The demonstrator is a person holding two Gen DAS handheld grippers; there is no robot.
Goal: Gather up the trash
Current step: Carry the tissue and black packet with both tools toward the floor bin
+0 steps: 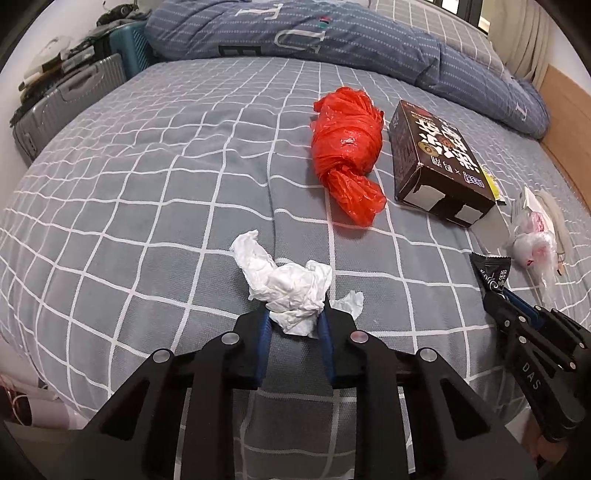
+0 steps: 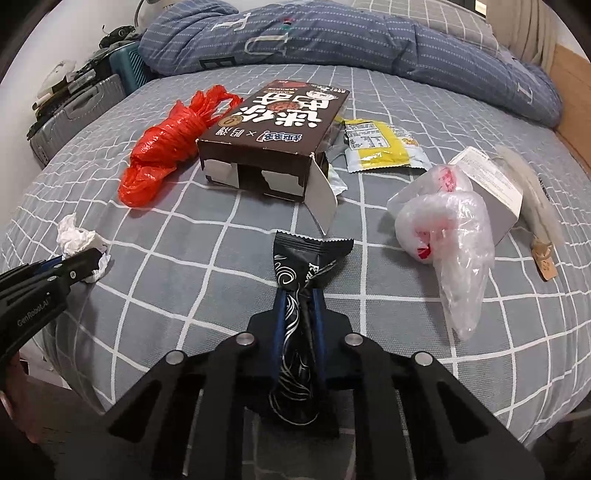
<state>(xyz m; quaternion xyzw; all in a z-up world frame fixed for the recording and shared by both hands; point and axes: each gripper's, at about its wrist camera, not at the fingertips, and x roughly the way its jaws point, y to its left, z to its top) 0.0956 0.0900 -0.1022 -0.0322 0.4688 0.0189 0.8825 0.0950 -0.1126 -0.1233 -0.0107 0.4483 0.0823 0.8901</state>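
Observation:
My left gripper point(image 1: 294, 309) is shut on a crumpled white tissue point(image 1: 284, 282) that rests on the grey checked bed point(image 1: 147, 206). My right gripper point(image 2: 300, 295) is shut on a black snack wrapper point(image 2: 306, 266) with white swirls; the wrapper sticks out ahead of the pads and trails back between the jaws. In the left wrist view the right gripper point(image 1: 493, 291) shows at the right edge with the black wrapper point(image 1: 493, 269). In the right wrist view the left gripper point(image 2: 98, 260) shows at the left edge against the tissue point(image 2: 79, 236).
On the bed lie a knotted red plastic bag point(image 1: 345, 147), a dark brown carton point(image 2: 273, 147) with an open end flap, a yellow sachet point(image 2: 376, 146), a clear plastic bag point(image 2: 448, 232) and a white box point(image 2: 491, 184). A folded blue quilt point(image 1: 314, 33) lies behind; suitcases point(image 1: 62, 99) stand at left.

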